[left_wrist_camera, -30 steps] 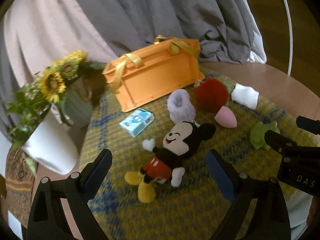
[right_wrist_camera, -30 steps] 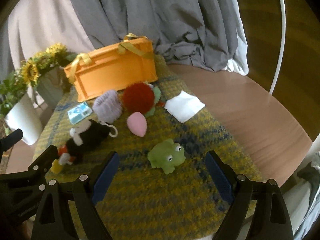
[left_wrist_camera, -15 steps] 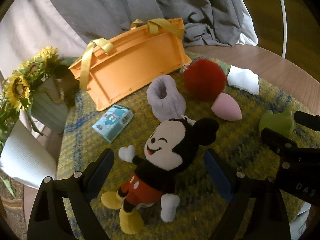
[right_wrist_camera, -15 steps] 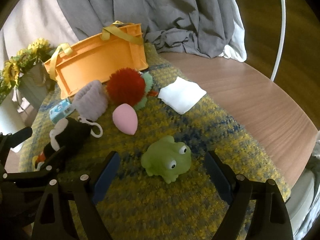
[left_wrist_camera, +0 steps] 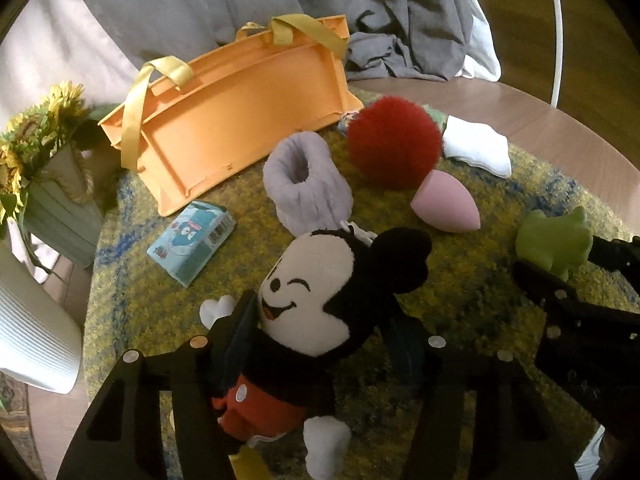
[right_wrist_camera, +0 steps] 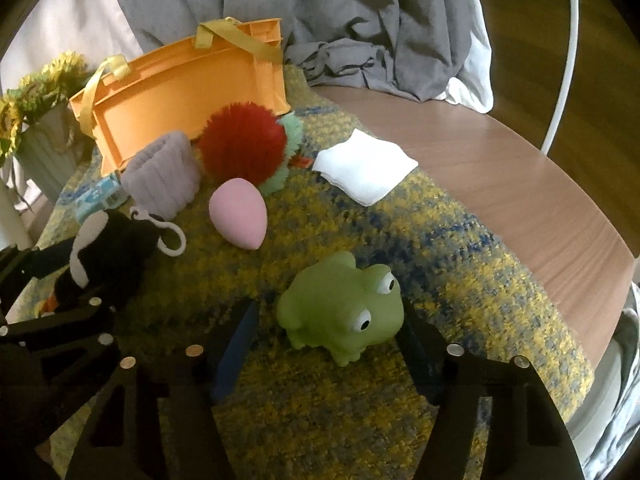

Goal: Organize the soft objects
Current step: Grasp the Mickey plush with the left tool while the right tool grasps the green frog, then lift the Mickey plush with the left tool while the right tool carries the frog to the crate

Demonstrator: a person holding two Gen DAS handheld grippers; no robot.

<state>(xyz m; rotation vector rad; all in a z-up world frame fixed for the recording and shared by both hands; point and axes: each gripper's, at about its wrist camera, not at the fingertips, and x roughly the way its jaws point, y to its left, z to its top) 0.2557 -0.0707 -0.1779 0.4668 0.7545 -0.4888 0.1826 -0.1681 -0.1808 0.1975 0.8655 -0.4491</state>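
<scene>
A: Main item?
B: Mickey plush (left_wrist_camera: pixel 320 312), black ears, cream winking face, red shorts with white buttons, white gloves. Lies on its back on the yellow-blue rug (left_wrist_camera: pixel 472 312), between the fingers of the left gripper (left_wrist_camera: pixel 324 344).
A: Jaws?
B: Left jaws spread around the plush body; the left pad touches its side, the other side is hidden behind the plush, so a real pinch can't be confirmed. Right gripper (right_wrist_camera: pixel 324 344) jaws spread, green frog toy (right_wrist_camera: pixel 344 308) sitting between them; contact unclear.
A: Other soft stuff?
B: Red pom-pom (left_wrist_camera: pixel 394 142), grey fuzzy cuff (left_wrist_camera: pixel 306 186), pink egg-shaped sponge (left_wrist_camera: pixel 444 204), folded white cloth (right_wrist_camera: pixel 364 170), all near each other on the rug. Orange bin (left_wrist_camera: pixel 240 120) with yellow ribbon handles tipped on its side behind them. Small blue carton (left_wrist_camera: pixel 192 240) lies beside the bin.
A: Hidden or cut off?
B: Plush feet cut by the frame bottom. Something mint green behind the pom-pom, can't identify. White clip ring (right_wrist_camera: pixel 172 236) at the plush head.
A: Room?
B: Round wooden table (right_wrist_camera: pixel 520 184), grey drape (right_wrist_camera: pixel 320 12) behind, sunflowers in a pot (left_wrist_camera: pixel 44 160) at left.
</scene>
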